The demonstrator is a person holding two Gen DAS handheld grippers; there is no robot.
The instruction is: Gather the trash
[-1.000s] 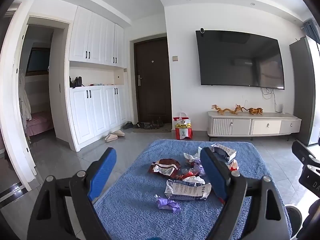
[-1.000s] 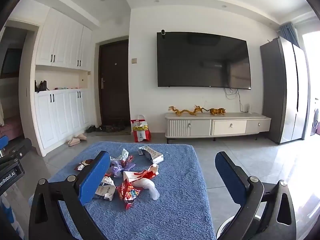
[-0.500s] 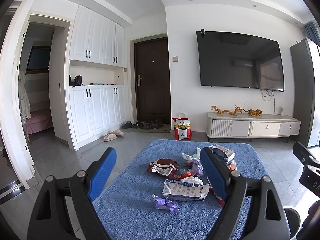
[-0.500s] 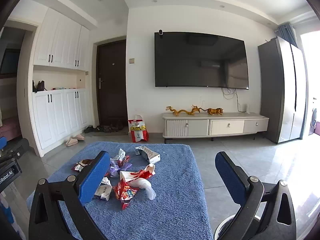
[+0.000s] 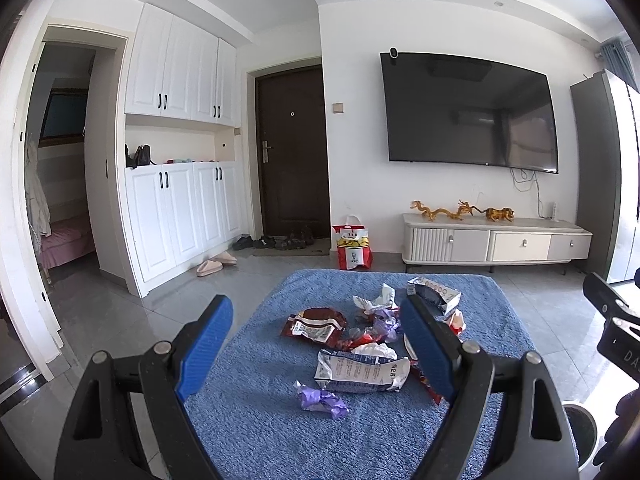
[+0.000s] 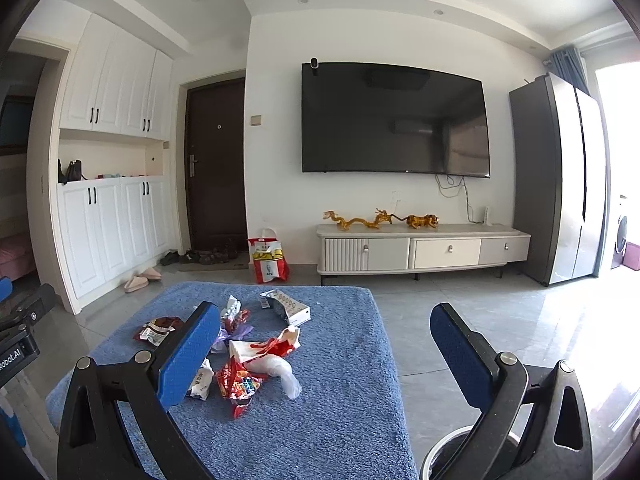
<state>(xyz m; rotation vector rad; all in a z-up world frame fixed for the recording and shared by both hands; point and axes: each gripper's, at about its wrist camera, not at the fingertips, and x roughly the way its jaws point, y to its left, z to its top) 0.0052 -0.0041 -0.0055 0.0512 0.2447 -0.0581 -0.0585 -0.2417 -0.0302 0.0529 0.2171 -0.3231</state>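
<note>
While both held apart and empty, left gripper [image 5: 316, 350] frames wrapper pile [image 5: 362, 344] ahead; right gripper [image 6: 326, 354] right of it; possibly bin [image 6: 448, 454] below right.

Wall-mounted television [image 6: 394, 120] above white cabinet [image 6: 420, 248].

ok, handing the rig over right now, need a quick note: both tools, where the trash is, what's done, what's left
Left tool: open, empty, above the blue mat.
Right tool: open, empty, over the mat's right side.
Trash lies loose mid-mat: purple wrapper nearest, white printed packet, dark red bag, white box, red wrappers.
Bin: rim shows on the floor at the mat's near right.
Done: nothing picked up.
Left: every piece into the bin.
</note>
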